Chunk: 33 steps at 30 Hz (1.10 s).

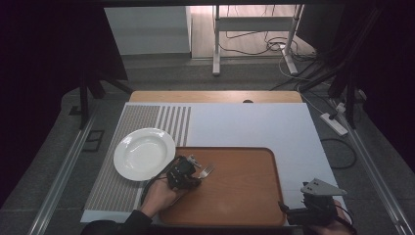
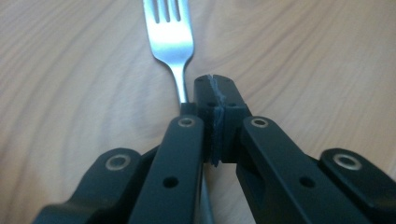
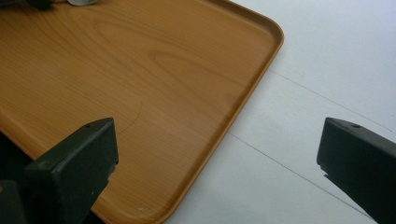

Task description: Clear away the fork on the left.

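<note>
While no brand, label or writing is readable anywhere, you are working over a white mat [image 1: 254, 122] whose left part is carrying grey stripes. At the left, a white plate [image 1: 144, 153] is sitting empty on those stripes, just beside the wooden tray [image 1: 244, 196]. Your left hand [image 1: 157, 196] is holding the left gripper [image 1: 192, 169] low over the tray's left part; in the left gripper view its jaws are pressed together, pinching the neck of a metal fork [image 2: 169, 32]. The fork's tines are running off the top edge there, and its handle is hidden beneath the jaws. At the right, your right gripper [image 1: 286, 209] is hovering at the tray's near right corner, its jaws spread wide and gripping nothing. Your right hand [image 1: 327, 226] is being cut off by the bottom edge.
</note>
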Tool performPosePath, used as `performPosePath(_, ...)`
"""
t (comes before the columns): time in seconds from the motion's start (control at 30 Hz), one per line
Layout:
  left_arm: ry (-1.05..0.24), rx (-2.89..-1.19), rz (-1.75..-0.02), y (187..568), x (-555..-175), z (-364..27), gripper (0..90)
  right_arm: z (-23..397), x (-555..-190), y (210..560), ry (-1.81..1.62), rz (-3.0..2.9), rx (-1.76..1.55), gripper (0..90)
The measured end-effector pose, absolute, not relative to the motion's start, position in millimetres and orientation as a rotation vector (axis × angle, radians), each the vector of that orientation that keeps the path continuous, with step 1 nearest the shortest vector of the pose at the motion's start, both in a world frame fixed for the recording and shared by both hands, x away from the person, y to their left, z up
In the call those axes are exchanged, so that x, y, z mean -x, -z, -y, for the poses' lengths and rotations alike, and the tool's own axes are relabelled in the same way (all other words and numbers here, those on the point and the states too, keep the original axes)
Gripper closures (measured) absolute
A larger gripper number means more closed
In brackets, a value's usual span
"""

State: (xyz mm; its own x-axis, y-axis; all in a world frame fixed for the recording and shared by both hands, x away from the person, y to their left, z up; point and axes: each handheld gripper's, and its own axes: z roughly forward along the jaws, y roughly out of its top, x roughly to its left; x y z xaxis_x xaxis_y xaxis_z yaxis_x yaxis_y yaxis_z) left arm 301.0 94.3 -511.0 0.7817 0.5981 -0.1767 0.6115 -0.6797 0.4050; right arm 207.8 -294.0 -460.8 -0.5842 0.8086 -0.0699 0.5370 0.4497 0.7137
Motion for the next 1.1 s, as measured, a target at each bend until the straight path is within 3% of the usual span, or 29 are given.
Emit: performPosePath(1.1, 0.055, -2.478, -1.076, 513.4, -319.3, -150.5, 89.5, 293.7, -208.2, 461.0, -0.915, -2.308, -1.137, 0.0)
